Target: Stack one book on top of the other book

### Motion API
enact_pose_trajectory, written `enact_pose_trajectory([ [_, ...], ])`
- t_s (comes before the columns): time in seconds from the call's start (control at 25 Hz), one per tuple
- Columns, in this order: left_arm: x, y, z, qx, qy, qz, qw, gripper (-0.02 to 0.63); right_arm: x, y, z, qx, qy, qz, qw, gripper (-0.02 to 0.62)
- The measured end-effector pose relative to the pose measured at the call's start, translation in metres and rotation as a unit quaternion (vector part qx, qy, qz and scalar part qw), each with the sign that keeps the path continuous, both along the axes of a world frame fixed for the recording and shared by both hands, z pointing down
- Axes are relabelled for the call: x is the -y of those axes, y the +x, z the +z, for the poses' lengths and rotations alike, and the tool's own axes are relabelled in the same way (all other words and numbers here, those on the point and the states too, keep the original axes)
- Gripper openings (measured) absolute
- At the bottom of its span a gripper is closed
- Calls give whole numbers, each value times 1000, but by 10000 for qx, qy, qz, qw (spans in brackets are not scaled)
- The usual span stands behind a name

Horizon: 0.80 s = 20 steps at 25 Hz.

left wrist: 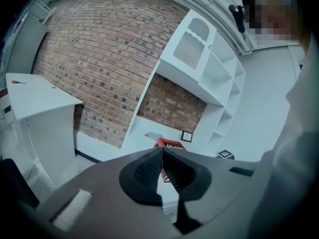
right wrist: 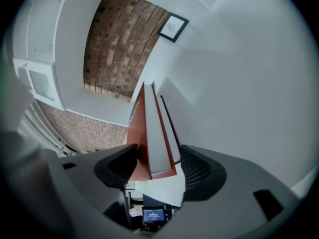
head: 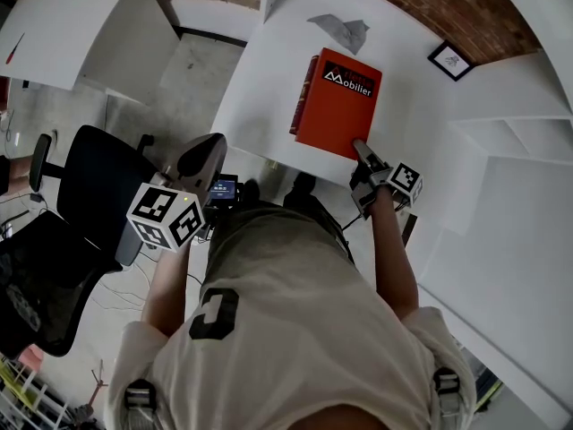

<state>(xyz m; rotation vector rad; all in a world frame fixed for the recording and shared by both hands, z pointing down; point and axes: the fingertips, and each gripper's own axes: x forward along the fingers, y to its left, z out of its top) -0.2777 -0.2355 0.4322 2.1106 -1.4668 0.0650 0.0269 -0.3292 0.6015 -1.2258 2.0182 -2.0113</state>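
Observation:
A red book (head: pixel 338 106) with white lettering lies on the white table (head: pixel 269 70). It rests on a second book, whose dark red edge (head: pixel 304 97) shows along its left side. My right gripper (head: pixel 363 150) is at the top book's near right corner. In the right gripper view that corner (right wrist: pixel 149 133) sits between the jaws of the right gripper (right wrist: pixel 157 168), close to the left pad, with a gap at the right pad (right wrist: pixel 199 171). My left gripper (head: pixel 213 146) hangs off the table's near edge by the person's waist. The left gripper (left wrist: pixel 162 156) is shut on nothing.
A crumpled grey sheet (head: pixel 340 30) lies at the back of the table and a small framed picture (head: pixel 450 59) leans at the right. White shelves (head: pixel 510 150) stand to the right, a black office chair (head: pixel 81 195) and another white desk (head: pixel 81 25) to the left.

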Motion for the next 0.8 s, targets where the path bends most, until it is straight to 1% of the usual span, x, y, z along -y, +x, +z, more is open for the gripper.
enact_pose_trajectory([
  [0.16,1,1,0,21,-7,22,10000,6,2,1,-2,-265,155,-155,9994,241],
  [0.28,3,1,0,29,3,28,10000,6,5,2,-5,-629,397,-356,9966,241],
  [0.4,5,0,-2,33,25,36,10000,6,8,1,-11,-1186,723,-664,9881,241],
  [0.48,7,1,-3,47,34,48,10000,6,10,1,-14,-1458,871,-816,9821,239],
  [0.64,9,2,-2,74,52,73,9999,6,12,-1,-16,-1617,1012,-927,9773,235],
  [0.8,9,-1,-2,94,47,70,9999,6,12,-6,-20,-1607,1140,-1042,9748,182],
])
